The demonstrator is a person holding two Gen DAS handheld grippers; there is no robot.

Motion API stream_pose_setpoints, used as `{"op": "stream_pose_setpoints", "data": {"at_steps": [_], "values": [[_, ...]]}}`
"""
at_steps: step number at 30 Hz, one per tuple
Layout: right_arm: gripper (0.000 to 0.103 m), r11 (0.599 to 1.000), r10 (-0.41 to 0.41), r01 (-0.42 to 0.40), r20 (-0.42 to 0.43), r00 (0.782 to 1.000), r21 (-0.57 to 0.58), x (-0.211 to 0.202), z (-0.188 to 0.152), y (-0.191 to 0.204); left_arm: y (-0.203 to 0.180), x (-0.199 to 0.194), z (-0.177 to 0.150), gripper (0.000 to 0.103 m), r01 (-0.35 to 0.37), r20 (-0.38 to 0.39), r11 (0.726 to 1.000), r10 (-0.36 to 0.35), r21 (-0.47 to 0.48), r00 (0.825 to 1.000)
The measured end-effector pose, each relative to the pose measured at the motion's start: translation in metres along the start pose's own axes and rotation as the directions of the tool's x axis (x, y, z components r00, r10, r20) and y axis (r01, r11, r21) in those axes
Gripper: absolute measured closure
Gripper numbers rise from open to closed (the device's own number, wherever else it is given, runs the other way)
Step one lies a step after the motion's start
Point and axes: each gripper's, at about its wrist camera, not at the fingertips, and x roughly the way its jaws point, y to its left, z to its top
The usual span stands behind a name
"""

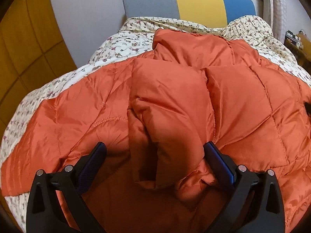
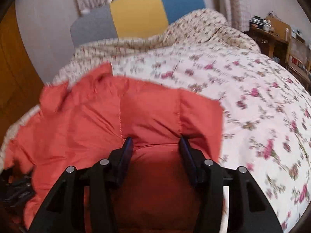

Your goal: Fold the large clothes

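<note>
Orange quilted jacket point(image 1: 175, 101), floral bedspread point(image 2: 252, 101)

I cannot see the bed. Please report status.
Left gripper open around a jacket fold. Right gripper open on orange jacket. Jacket on floral quilt. No obstacle.

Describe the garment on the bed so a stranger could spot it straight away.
Start from the bed with the grey, yellow and blue headboard. On its cream floral quilt lies a puffy orange down jacket, stitched into quilted squares. It is the only plain, glossy thing there; everything beneath it is flower-printed.
</note>
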Motion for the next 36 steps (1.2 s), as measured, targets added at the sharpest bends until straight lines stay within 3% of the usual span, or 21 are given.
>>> {"op": "stream_pose_setpoints", "data": {"at_steps": [2, 4, 8, 12, 15, 18, 22, 26, 28, 30, 32, 36], "values": [[0.049, 1.0, -0.001, 0.0, 0.042, 0.999, 0.014, -0.014, 0.002, 0.0, -0.002, -0.001, -0.001, 0.003, -0.002, 0.003, 1.0, 0.002, -0.001, 1.0], [0.049, 0.999, 0.015, -0.016, 0.033, 0.999, 0.032, -0.01, 0.012, 0.001, -0.004, -0.002, -0.002, 0.003, -0.006, 0.005, 1.0, 0.006, 0.002, 1.0], [0.052, 0.999, -0.045, 0.045, -0.042, 0.998, 0.013, 0.03, 0.034, 0.004, -0.004, -0.001, -0.001, 0.003, -0.006, 0.007, 1.0, 0.006, 0.0, 1.0], [0.051, 0.992, -0.099, 0.092, -0.07, 0.993, -0.09, 0.061, 0.028, 0.014, -0.004, 0.0, -0.002, 0.003, 0.002, 0.009, 1.0, -0.002, -0.007, 1.0], [0.05, 0.99, -0.104, 0.097, -0.071, 0.992, -0.098, 0.069, 0.026, 0.014, -0.003, 0.003, -0.002, 0.003, 0.01, 0.007, 1.0, -0.01, -0.014, 1.0], [0.05, 0.995, -0.078, 0.073, -0.066, 0.995, -0.071, 0.063, 0.026, 0.008, -0.002, 0.004, -0.003, 0.003, 0.017, 0.005, 1.0, -0.017, -0.02, 1.0], [0.047, 1.0, -0.015, 0.015, 0.003, 1.0, -0.021, 0.015, 0.018, 0.0, -0.002, 0.005, -0.003, 0.003, 0.017, 0.003, 1.0, -0.017, -0.021, 1.0], [0.047, 0.997, -0.06, 0.06, -0.005, 0.998, -0.055, -0.012, -0.007, 0.002, -0.002, 0.005, -0.003, 0.003, 0.012, 0.003, 1.0, -0.012, -0.018, 1.0], [0.042, 0.99, -0.124, 0.12, -0.048, 0.991, -0.07, -0.006, -0.018, 0.001, -0.002, 0.005, -0.002, 0.003, 0.011, 0.003, 1.0, -0.011, -0.017, 1.0], [0.03, 0.988, -0.145, 0.139, -0.091, 0.985, -0.065, 0.004, -0.019, 0.0, -0.002, 0.005, -0.002, 0.003, 0.013, 0.003, 1.0, -0.013, -0.018, 1.0], [0.026, 0.988, -0.146, 0.138, -0.14, 0.979, -0.064, 0.017, -0.021, -0.001, -0.002, 0.005, -0.002, 0.003, 0.014, 0.002, 1.0, -0.014, -0.019, 1.0], [0.017, 0.982, -0.183, 0.174, -0.133, 0.974, -0.071, 0.019, -0.022, -0.001, -0.003, 0.006, -0.002, 0.003, 0.018, -0.005, 1.0, -0.018, -0.021, 1.0]]}}
